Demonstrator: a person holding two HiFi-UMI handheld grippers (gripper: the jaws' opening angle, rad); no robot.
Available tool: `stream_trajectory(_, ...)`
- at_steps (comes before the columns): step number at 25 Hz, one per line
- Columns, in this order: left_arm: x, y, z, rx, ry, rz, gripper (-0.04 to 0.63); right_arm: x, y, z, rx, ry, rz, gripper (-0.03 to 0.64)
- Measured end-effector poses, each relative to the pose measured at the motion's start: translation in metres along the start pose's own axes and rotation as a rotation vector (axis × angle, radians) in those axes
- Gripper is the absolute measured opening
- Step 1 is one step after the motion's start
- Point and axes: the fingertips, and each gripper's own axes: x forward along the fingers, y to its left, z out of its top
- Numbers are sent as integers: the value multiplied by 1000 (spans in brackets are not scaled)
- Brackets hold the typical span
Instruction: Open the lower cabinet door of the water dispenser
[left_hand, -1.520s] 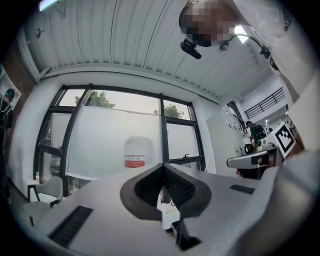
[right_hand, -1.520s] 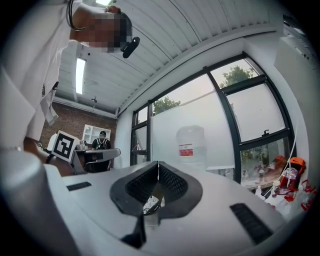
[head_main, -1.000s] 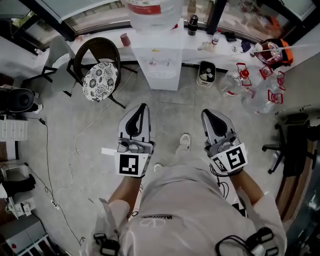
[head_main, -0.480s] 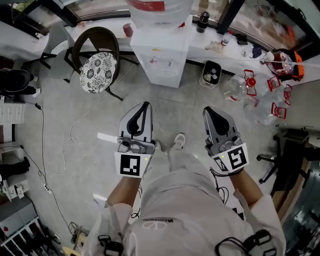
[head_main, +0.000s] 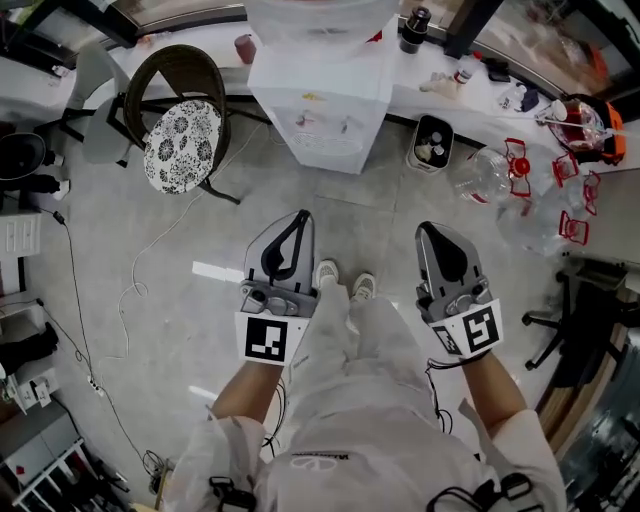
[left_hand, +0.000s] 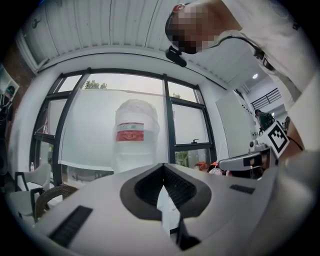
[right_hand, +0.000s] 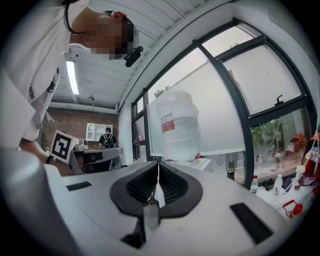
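The white water dispenser (head_main: 322, 105) stands against the window ledge, straight ahead of me across a stretch of floor. Its big bottle (left_hand: 134, 135) rises above the jaws in the left gripper view, and the same bottle (right_hand: 177, 125) shows in the right gripper view. The lower cabinet door is hidden behind the jaws in both gripper views and shows poorly from above. My left gripper (head_main: 300, 216) and right gripper (head_main: 432, 230) point level at the dispenser, well short of it. Both are shut with nothing between the jaws; the left gripper (left_hand: 163, 164) and right gripper (right_hand: 158, 161) show their tips meeting.
A dark chair with a patterned cushion (head_main: 182, 138) stands left of the dispenser. A small bin (head_main: 432, 142) sits right of it. Clear bottles with red handles (head_main: 515, 170) lie further right. A cable (head_main: 140, 270) runs over the floor at left. My shoes (head_main: 342, 280) show between the grippers.
Both grippers have sunk lower and moved forward together. I have stepped nearer the dispenser, which now looks larger. My feet now stand side by side. The jaws stayed shut.
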Motion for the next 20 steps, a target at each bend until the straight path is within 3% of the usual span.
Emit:
stream_trajectory(4,24,4,-79,8,-3,-24,3,28,-25,-72,11,-33,-1,17)
stream_trajectory(14,79,29,-333,-1,-3,-44,3,95,-99,-306,7,-26,5,18)
stream_trajectory(20,107,27,-435,5,-29,-82,3,126,-129,-410,14,-30,42,18)
